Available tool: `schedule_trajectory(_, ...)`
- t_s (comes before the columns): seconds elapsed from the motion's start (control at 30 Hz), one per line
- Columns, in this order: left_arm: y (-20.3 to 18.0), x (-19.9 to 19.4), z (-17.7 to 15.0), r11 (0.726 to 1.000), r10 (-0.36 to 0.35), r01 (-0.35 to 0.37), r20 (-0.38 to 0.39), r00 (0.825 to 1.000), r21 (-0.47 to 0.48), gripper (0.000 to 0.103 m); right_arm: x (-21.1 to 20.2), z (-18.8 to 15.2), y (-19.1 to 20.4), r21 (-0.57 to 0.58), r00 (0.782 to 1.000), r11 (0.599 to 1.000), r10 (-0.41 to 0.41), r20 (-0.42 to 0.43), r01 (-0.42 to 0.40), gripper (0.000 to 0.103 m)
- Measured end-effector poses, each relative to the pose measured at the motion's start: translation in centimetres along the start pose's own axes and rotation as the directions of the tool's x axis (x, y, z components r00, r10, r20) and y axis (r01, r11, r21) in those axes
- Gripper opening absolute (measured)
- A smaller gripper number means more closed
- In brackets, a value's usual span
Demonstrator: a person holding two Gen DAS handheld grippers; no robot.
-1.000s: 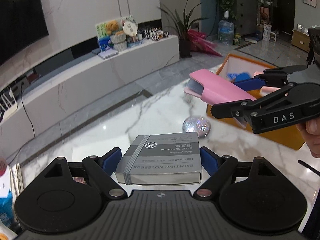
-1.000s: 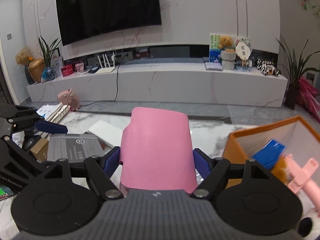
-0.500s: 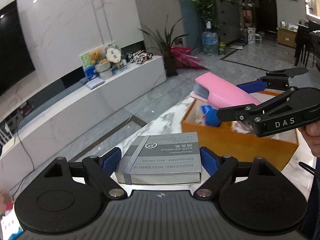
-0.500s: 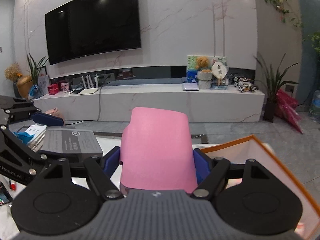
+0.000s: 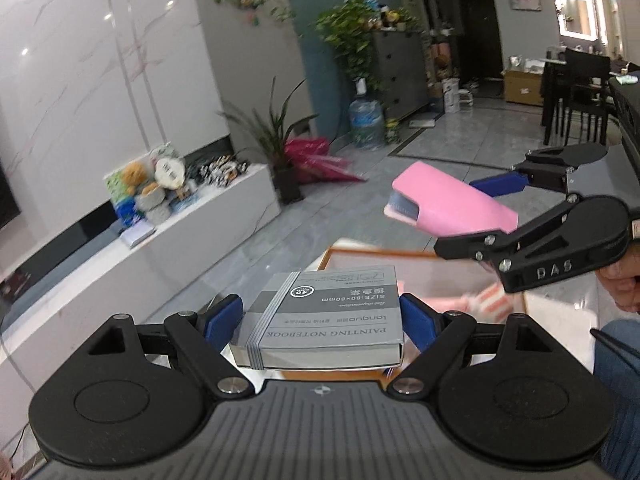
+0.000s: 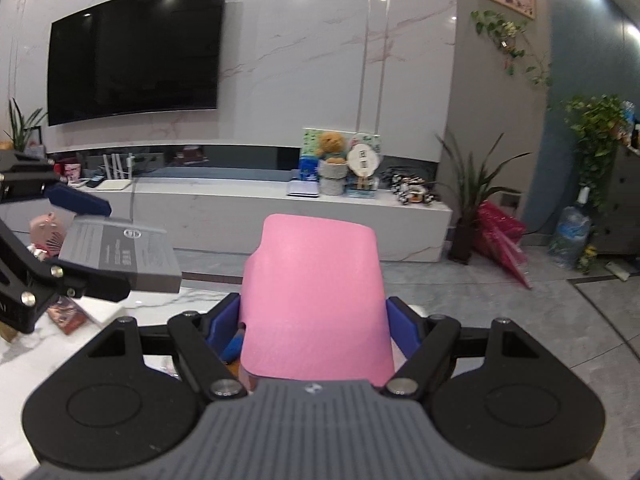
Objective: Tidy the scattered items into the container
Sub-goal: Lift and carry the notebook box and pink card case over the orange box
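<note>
Two grippers are loaded. The left gripper (image 5: 320, 320) clamps a grey painting notebook (image 5: 326, 312) between its blue pads, held above the orange box (image 5: 384, 254) on the marble table (image 6: 80, 344). The right gripper (image 6: 314, 320) pinches a pink case (image 6: 314, 304), also raised over the box.

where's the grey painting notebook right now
The grey painting notebook is clamped in the left claw, held in the air over the near edge of the orange box, left of the pink case.
</note>
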State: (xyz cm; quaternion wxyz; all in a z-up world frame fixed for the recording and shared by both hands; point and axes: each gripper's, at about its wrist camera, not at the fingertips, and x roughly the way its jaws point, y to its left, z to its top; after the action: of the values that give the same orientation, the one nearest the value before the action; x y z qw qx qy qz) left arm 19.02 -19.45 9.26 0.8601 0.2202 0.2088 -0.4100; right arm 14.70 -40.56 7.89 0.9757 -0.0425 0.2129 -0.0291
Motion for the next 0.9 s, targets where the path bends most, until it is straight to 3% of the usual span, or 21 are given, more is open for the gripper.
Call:
schedule_trajectory(0.27,-2.3,2.4,3.7,0.993,-0.102,0.107,0.076,0.992,-0.058,0.099,-0.6,0.8,-3.7,-0.034,0.998,0.997,-0.066,0.012,0.066,0.079)
schedule_trajectory(0.63,-6.3,10.4,-0.5,0.980,-0.194,0.190,-0.089,0.977,-0.052,0.099,2.3,-2.1,-8.2,-0.003,0.993,0.998,-0.070,-0.096,0.070,0.079)
schedule_trajectory(0.77,-6.6,12.6,-2.3,0.979,-0.200,0.192,-0.139,0.970,-0.068,0.099,3.6,-3.7,-9.3,0.019,0.990,1.000,-0.008,-0.140,0.011,0.079)
schedule_trajectory(0.9,-8.2,13.7,-3.2,0.983,-0.181,0.183,-0.192,0.965,-0.007,0.099,5.0,-4.8,-9.6,0.050,0.980,0.997,0.070,-0.186,-0.062,0.079)
